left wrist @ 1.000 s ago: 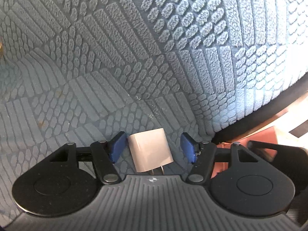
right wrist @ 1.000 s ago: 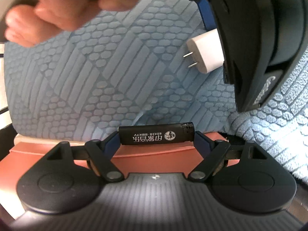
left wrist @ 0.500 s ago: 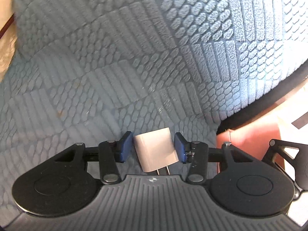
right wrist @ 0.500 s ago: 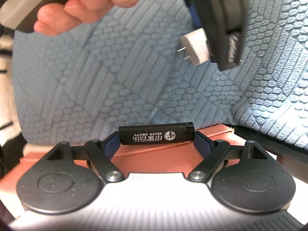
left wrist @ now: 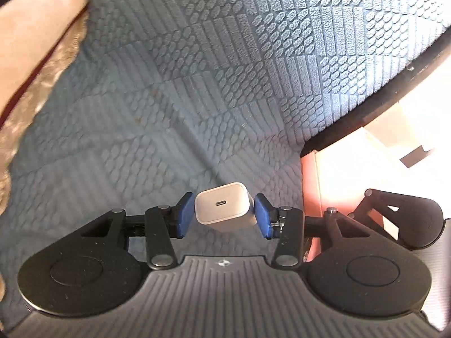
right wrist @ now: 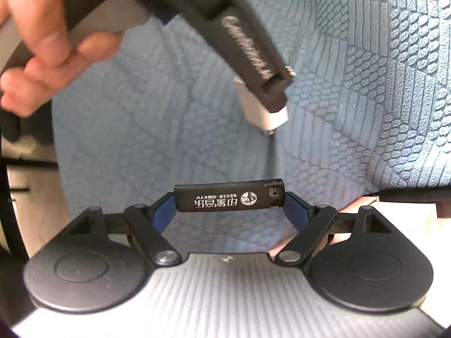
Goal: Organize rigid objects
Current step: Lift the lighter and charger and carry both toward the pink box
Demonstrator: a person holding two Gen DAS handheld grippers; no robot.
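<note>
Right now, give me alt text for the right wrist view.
The right gripper clamps a black lighter end to end above a blue textured blanket. Above, a hand holds the left gripper, shut on a white charger.

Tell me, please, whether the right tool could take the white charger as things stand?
Probably not. The right tool is already shut on the black lighter, so its jaws are full, and the white charger is clamped in the left tool, held up over the blue blanket.
</note>
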